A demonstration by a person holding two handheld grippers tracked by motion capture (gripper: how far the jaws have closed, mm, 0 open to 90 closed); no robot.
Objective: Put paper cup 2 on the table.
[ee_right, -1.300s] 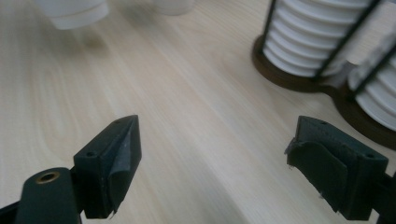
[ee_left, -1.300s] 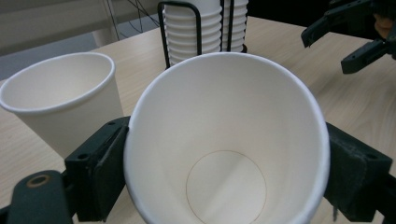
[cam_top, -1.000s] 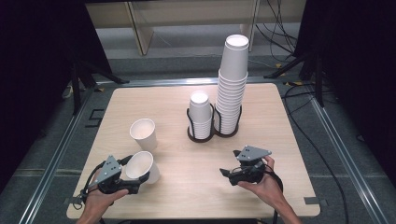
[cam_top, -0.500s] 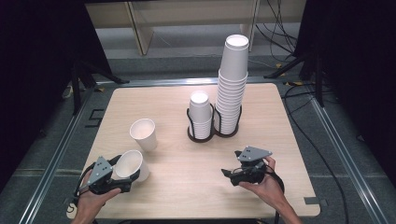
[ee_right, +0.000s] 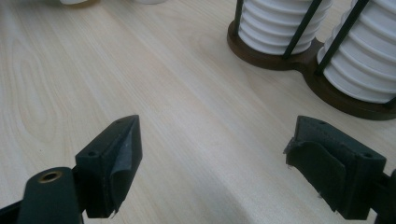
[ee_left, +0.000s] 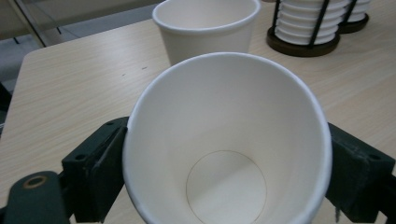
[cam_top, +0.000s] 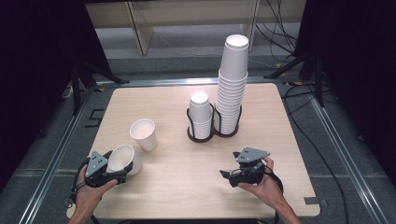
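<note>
White paper cups are standing out against a pale wooden surface [cam_top: 187,163] ringed by dark curtains. At the near left corner, a person's left hand is gripping the left tongs [cam_top: 122,171], and those tongs are holding a cup [cam_top: 122,159] that is tilting back toward the person, its open mouth facing up and toward the holder. In the left gripper view the cup [ee_left: 229,154] is sitting between the two black jaws, whose pads are resting against its sides; the jaws have just been easing a little wider, with the cup still between them and its wall showing no dent. The cup's base is close to the surface, though I cannot tell whether it is touching.

Just beyond it, a second cup [cam_top: 144,134] is standing upright on the surface, near the held one but apart from it.

Toward the middle of the far half, a dark double rack [cam_top: 212,135] is holding two stacks side by side: a short stack [cam_top: 201,114] on the left and a tall stack [cam_top: 232,84] on the right, rising well above it.

At the near right, the right hand is holding the right tongs [cam_top: 225,175] low over bare wood, well apart from every cup. In the right gripper view its jaws are standing spread wide with nothing between them, the rack [ee_right: 299,58] lying ahead and to the right.
</note>
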